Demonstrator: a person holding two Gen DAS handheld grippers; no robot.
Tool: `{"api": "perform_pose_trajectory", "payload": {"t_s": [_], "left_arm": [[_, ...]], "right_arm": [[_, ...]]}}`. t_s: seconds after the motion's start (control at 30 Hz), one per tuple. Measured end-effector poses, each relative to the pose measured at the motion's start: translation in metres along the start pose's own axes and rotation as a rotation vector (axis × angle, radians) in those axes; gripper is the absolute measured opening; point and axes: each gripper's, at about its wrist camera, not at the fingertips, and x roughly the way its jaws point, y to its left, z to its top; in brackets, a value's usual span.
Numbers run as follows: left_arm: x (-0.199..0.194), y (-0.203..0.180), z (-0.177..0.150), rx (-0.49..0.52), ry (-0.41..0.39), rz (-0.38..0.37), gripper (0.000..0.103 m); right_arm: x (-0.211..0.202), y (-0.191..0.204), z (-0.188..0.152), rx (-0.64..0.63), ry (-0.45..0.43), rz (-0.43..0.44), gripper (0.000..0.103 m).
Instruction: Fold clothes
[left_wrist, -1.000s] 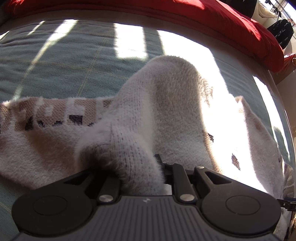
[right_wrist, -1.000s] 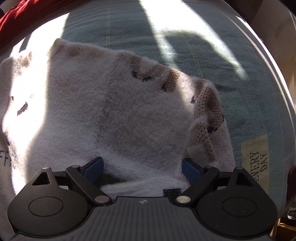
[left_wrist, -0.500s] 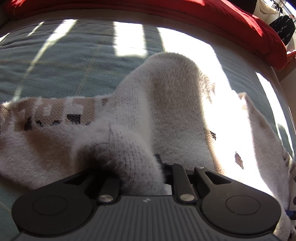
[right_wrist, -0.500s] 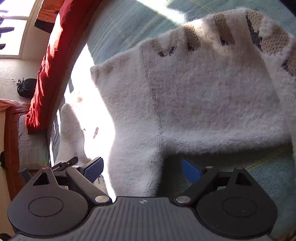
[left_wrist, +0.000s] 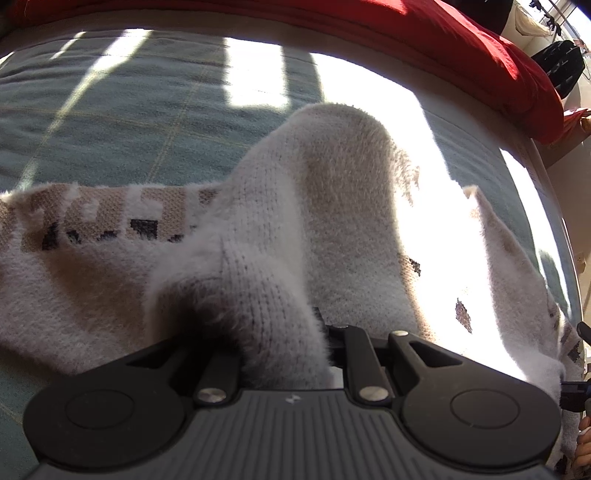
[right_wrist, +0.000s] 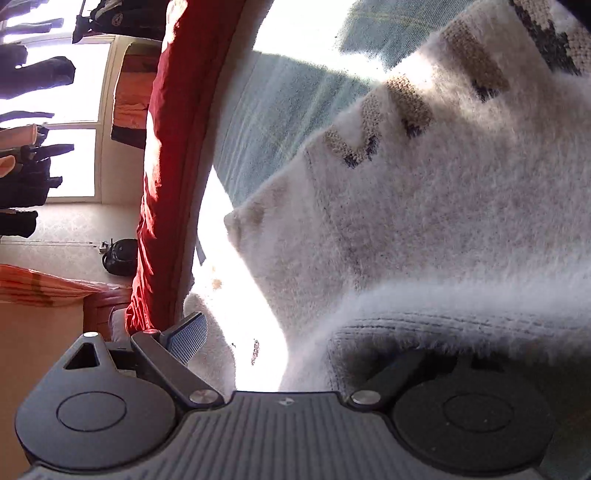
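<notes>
The left gripper (left_wrist: 284, 354) points steeply down at the bed, its jaws nearly closed and pinching a bunched fold of the fuzzy cream knitted sweater with tan and black lettering (left_wrist: 332, 221); the pinched fabric rises out of the jaws as a rounded hump running toward 12 o'clock in the left wrist view. The sweater is spread across the teal checked bed cover (left_wrist: 129, 110), its lettered band stretching out to 9 o'clock and a sunlit corner standing up at 3 o'clock. A rumpled red blanket (left_wrist: 461, 33) lies along the far edge of the bed from 12 to 2 o'clock. The right gripper (right_wrist: 295, 347) is rolled onto its side, so that the bed edge and the red blanket run vertically through its view at 10 o'clock, and it slants gently downward. Its jaws stand wide apart: the blue ribbed pad of the finger (right_wrist: 186, 338) at 8 o'clock is free and clear of the cloth, while the finger at 4 o'clock is tucked in shadow beneath the sweater's ribbed hem (right_wrist: 443, 325). Sweater fabric lies between the two fingers, but nothing is clamped.
</notes>
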Motion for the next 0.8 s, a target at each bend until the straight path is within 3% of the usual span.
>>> {"api": "perform_pose_trajectory", "payload": {"t_s": [0.03,0.1,0.27,0.5,0.8], "left_arm": [[0.001,0.002,0.000,-0.007,0.001,-0.008,0.016],[0.000,0.005,0.000,-0.030,0.001,-0.025,0.016],[-0.010,0.000,0.000,0.027,-0.033,-0.025,0.011],[-0.027,-0.010,0.019,0.086,-0.090,-0.031,0.011],[-0.020,-0.031,0.077,0.204,-0.229,-0.041,0.012]], "right_arm": [[0.006,-0.003,0.000,0.000,0.022,-0.022,0.087],[0.021,-0.005,0.000,-0.023,0.095,-0.124,0.046],[0.016,0.029,0.016,-0.173,0.052,-0.176,0.031],[0.004,0.067,0.040,-0.325,0.012,-0.225,0.027],[0.022,0.114,0.084,-0.507,-0.076,-0.234,0.027]]}}
